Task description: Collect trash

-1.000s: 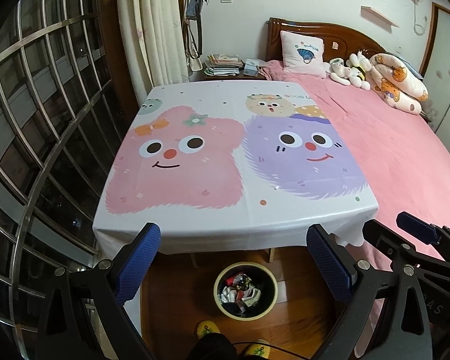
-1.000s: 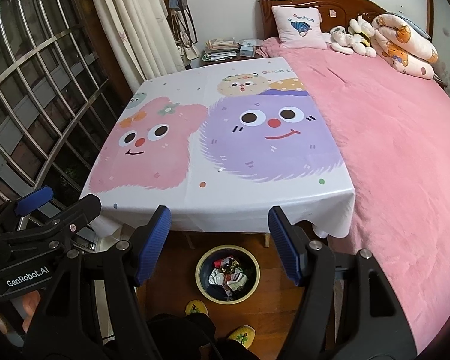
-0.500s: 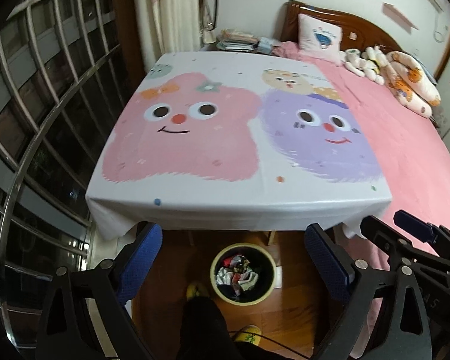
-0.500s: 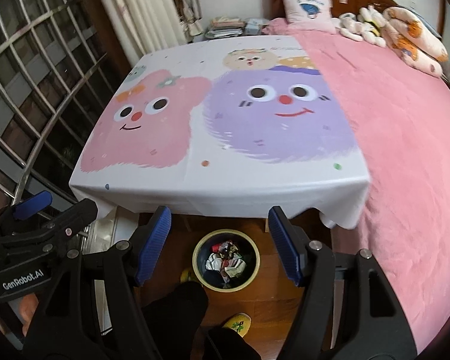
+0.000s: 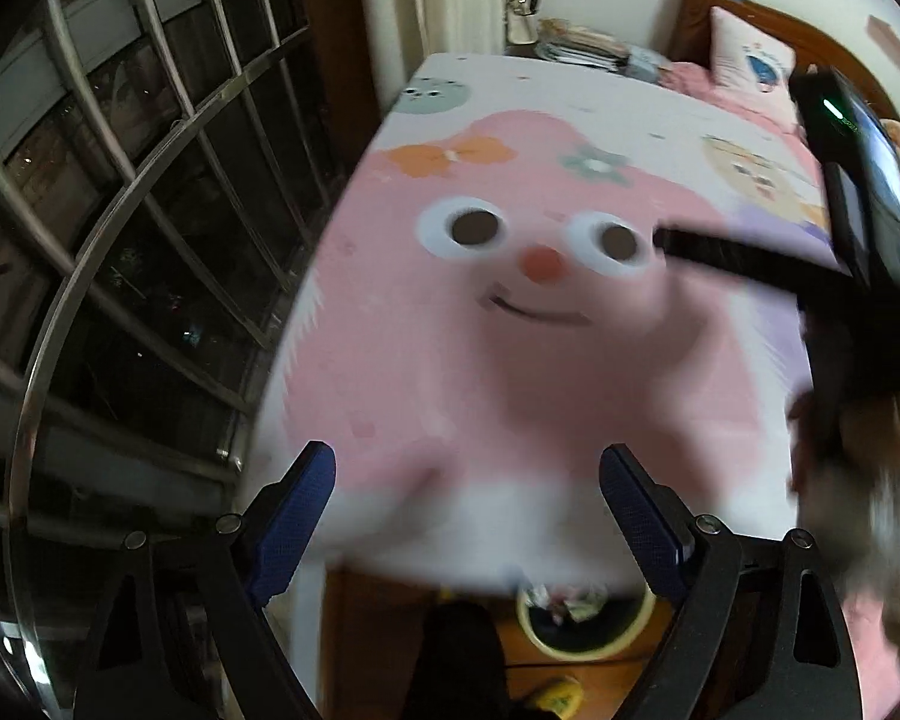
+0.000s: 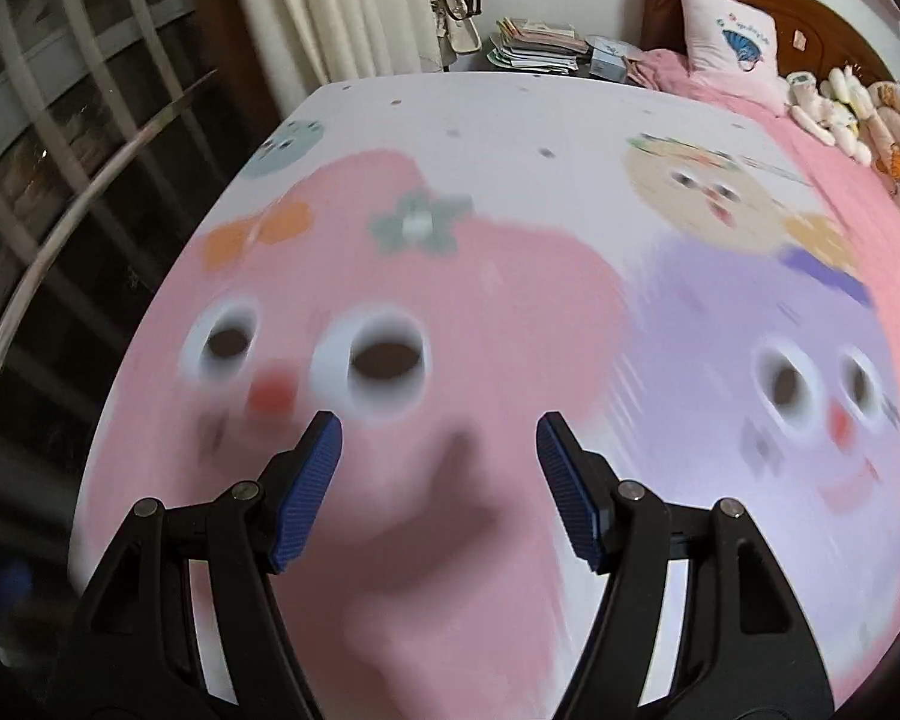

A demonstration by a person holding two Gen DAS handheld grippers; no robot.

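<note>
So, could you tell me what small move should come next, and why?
Probably pause and look for trash: the tablecloth looks bare, both hand-held grippers, left and right, hold nothing, and the bin below already holds scraps.
</note>
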